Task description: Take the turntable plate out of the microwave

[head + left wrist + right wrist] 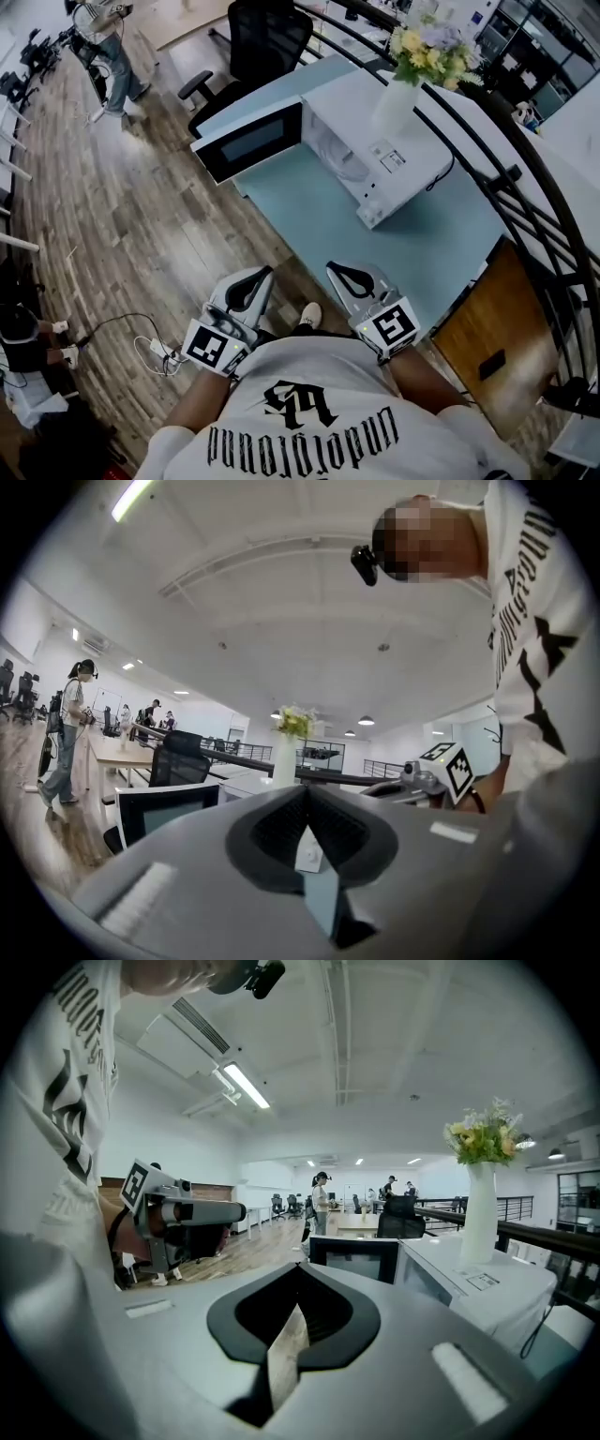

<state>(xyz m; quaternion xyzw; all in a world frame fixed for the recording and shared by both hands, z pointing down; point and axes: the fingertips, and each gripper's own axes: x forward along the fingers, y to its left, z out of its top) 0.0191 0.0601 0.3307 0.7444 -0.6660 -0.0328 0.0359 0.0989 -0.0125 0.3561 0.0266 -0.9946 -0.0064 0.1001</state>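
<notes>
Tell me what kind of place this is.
Most likely an open-plan office. A black office chair stands by the pale blue table that holds a microwave, and desks run down the wood-floored room under ceiling strip lights.

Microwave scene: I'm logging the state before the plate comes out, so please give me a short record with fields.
microwave: on the light blue table, door swung open
on top: white vase of flowers
turntable plate: not clearly made out inside
left tool: shut, empty, away from the microwave
right tool: shut, empty, away from the microwave
</notes>
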